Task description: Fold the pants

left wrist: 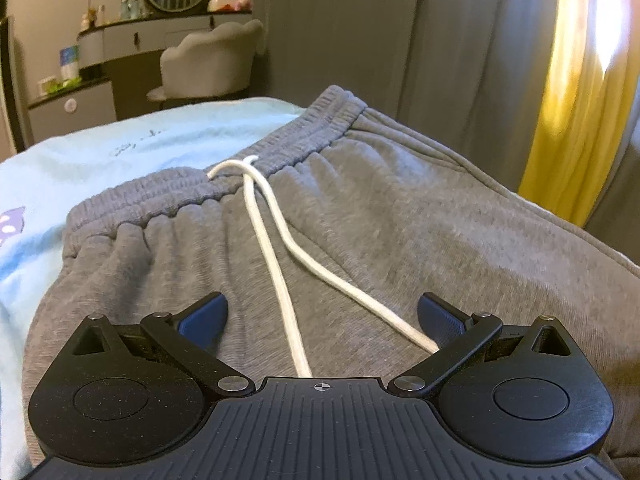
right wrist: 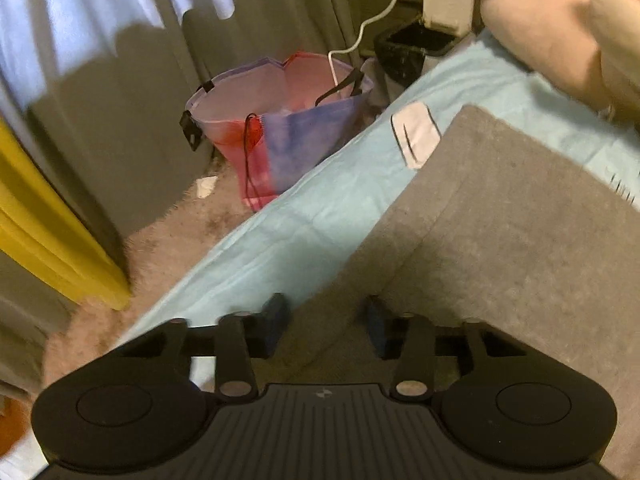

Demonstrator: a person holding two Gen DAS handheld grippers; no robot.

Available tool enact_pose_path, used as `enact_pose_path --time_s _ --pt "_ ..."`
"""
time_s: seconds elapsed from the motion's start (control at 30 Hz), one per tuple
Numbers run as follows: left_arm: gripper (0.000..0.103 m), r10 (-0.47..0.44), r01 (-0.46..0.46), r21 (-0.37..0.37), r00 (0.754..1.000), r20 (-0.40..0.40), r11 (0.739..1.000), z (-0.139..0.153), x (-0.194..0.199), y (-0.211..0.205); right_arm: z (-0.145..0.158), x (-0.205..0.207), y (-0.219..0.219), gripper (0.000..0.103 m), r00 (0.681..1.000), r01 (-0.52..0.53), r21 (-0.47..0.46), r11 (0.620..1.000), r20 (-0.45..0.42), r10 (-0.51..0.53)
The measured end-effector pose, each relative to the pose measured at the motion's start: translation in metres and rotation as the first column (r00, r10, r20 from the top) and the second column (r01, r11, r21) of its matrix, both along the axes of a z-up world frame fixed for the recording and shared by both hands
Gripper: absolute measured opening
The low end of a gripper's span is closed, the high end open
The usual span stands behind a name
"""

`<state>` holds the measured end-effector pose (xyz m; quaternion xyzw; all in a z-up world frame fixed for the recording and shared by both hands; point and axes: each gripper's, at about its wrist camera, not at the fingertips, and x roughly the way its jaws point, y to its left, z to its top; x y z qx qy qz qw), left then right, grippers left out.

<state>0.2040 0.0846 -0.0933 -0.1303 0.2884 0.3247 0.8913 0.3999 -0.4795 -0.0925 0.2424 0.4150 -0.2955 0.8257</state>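
Bed [left wrist: 120, 136], light-blue sheet: carries grey pants [left wrist: 380, 232], waistband at far end in left view.
Pants leg [right wrist: 500, 208]: lifted fold, pinched by right gripper [right wrist: 326, 324]; jaws narrow, clenched on cloth.
Left gripper [left wrist: 322, 320]: jaws spread wide, empty, over pants front.
White drawstring [left wrist: 272, 248]: two ends lie btwn left gripper's fingers.

The room is dim and warm-toned. In the left wrist view daylight glows through a yellow curtain [left wrist: 568, 92] at the right, blowing out to white glare near the top, and focus is fairly sharp. The right wrist view is smeared with blur, worst at the bag [right wrist: 280, 120] and pillow [right wrist: 560, 28]. Both views bow at the edges.
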Motion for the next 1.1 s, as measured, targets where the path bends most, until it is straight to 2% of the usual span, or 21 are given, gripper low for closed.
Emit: enact_pose_path --time_s 0.03,0.07,0.17,0.23,0.33,0.4,0.47,0.53,0.6,0.63,0.7,0.73,0.77,0.83,0.97,1.0,1.1 --pt "0.103 0.001 -0.001 -0.001 1.000 0.005 1.000 0.000 -0.001 0.000 0.002 -0.001 0.002 0.006 1.000 -0.015 -0.028 0.999 -0.010 0.015" --pt "0.103 0.002 -0.002 -0.002 1.000 0.010 1.000 -0.002 0.000 0.001 0.007 -0.007 0.001 0.004 1.000 -0.025 -0.041 0.999 -0.001 0.025" --pt "0.103 0.002 -0.001 -0.020 0.999 0.032 1.000 -0.002 -0.004 0.003 0.030 -0.056 -0.007 0.004 0.989 -0.042 -0.008 0.999 0.138 0.043" --pt "0.103 0.002 0.001 -0.047 0.998 0.063 0.999 -0.002 -0.009 0.007 0.046 -0.109 -0.012 0.004 0.967 -0.046 0.024 0.999 0.250 0.039" --pt "0.103 -0.001 0.013 -0.093 0.993 0.122 0.996 0.001 -0.019 0.013 0.062 -0.210 -0.006 0.002 0.928 -0.045 0.011 0.999 0.371 0.037" --pt "0.103 -0.007 0.028 -0.131 0.987 0.158 0.991 0.003 -0.026 0.017 0.058 -0.271 0.002 0.002 0.922 -0.032 0.027 0.999 0.386 0.019" --pt "0.103 -0.019 0.046 -0.154 0.985 0.173 0.987 0.007 -0.032 0.019 0.041 -0.317 0.008 0.002 0.930 -0.029 0.060 0.998 0.366 0.005" --pt "0.103 -0.026 0.060 -0.180 0.982 0.186 0.982 0.010 -0.036 0.019 0.018 -0.347 0.009 0.002 0.956 -0.005 0.077 0.997 0.294 -0.018" --pt "0.103 -0.034 0.078 -0.209 0.979 0.203 0.975 0.016 -0.040 0.018 0.006 -0.365 0.002 0.007 0.967 0.071 0.077 0.995 0.238 -0.087" --pt "0.103 -0.044 0.090 -0.217 0.976 0.212 0.972 0.019 -0.042 0.017 0.005 -0.372 -0.003 0.007 0.960 0.096 0.104 0.990 0.254 -0.120" --pt "0.103 -0.070 0.123 -0.232 0.972 0.226 0.965 0.025 -0.044 0.014 0.003 -0.381 -0.020 0.007 0.922 0.115 0.210 0.971 0.342 -0.183" --pt "0.103 -0.085 0.146 -0.248 0.967 0.242 0.958 0.028 -0.044 0.013 0.002 -0.382 -0.027 0.010 0.907 0.109 0.261 0.959 0.369 -0.204" --pt "0.103 -0.102 0.174 -0.269 0.959 0.264 0.947 0.030 -0.045 0.013 -0.001 -0.381 -0.034 0.017 0.895 0.097 0.305 0.947 0.389 -0.217" --pt "0.103 -0.130 0.221 -0.318 0.950 0.284 0.922 0.035 -0.042 0.013 -0.009 -0.379 -0.043 0.024 0.891 0.116 0.358 0.927 0.375 -0.256" --pt "0.103 -0.202 0.326 -0.437 0.930 0.306 0.838 0.048 -0.022 0.018 -0.034 -0.386 -0.055 0.025 0.859 0.122 0.467 0.876 0.392 -0.329" --pt "0.103 -0.227 0.363 -0.444 0.917 0.329 0.819 0.053 -0.014 0.019 -0.037 -0.385 -0.057 0.025 0.853 0.118 0.480 0.869 0.399 -0.336" --pt "0.103 -0.289 0.423 -0.429 0.893 0.344 0.798 0.070 0.021 0.024 -0.041 -0.383 -0.066 0.025 0.839 0.099 0.478 0.873 0.431 -0.332"
